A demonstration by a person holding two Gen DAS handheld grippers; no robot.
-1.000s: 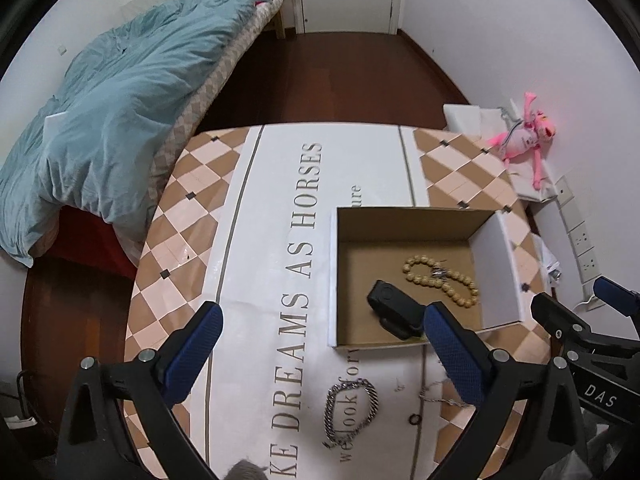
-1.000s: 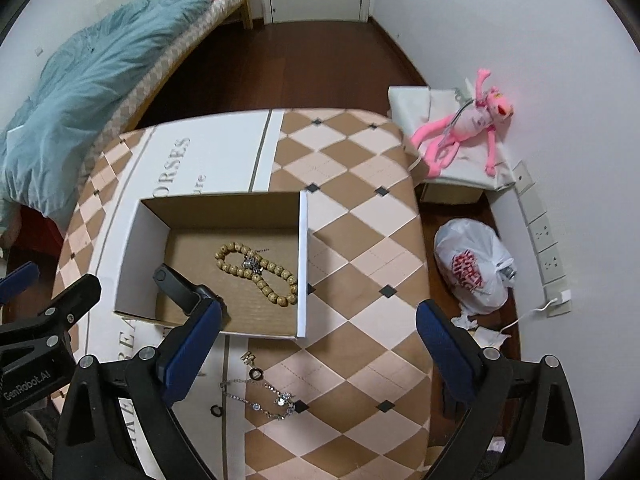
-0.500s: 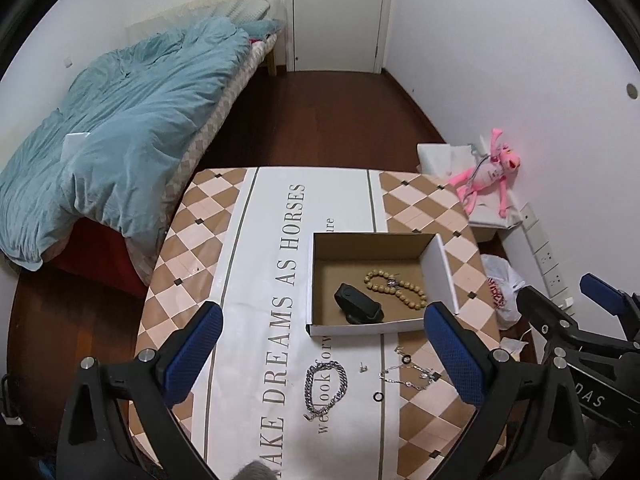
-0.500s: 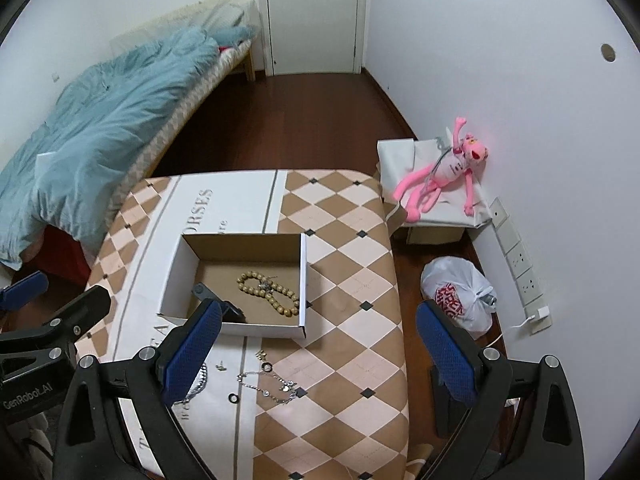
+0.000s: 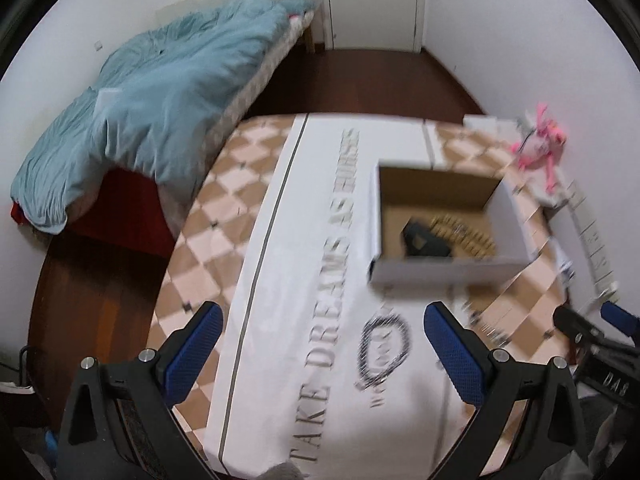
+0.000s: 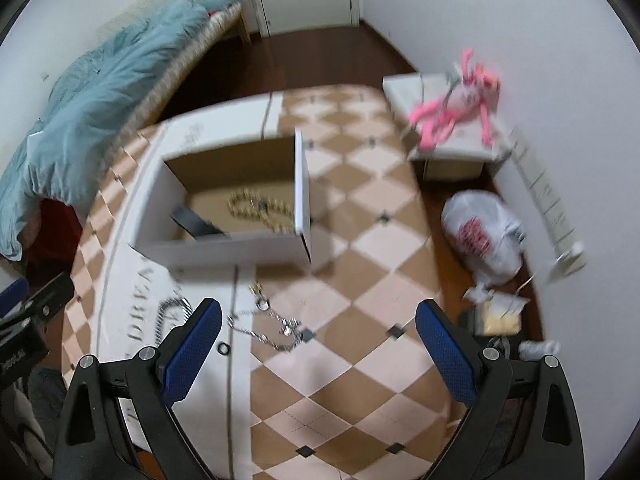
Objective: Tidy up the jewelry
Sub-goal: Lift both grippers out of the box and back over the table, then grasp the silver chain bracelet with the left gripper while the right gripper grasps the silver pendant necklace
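An open cardboard box (image 5: 444, 266) (image 6: 224, 246) stands on the table and holds a wooden bead bracelet (image 6: 260, 210) (image 5: 460, 230) and a black object (image 5: 424, 240) (image 6: 192, 222). In front of the box lie a silver chain bracelet (image 5: 384, 338) (image 6: 168, 312), a thin silver necklace (image 6: 272, 326), a small black ring (image 6: 223, 348) and small earrings (image 6: 258, 294). My left gripper (image 5: 320, 346) is open and empty above the white strip, just left of the chain bracelet. My right gripper (image 6: 320, 344) is open and empty above the necklace. Both views are blurred.
The table (image 6: 360, 280) has a checkered cloth with a white lettered strip (image 5: 312, 240). A bed with a blue duvet (image 5: 140, 120) is to the left. A pink plush toy (image 6: 460, 100), a white plastic bag (image 6: 480, 236) and wall sockets are to the right.
Both grippers rose well above the table half a second ago and have come back down toward the jewelry in front of the box. Both stay open and empty.
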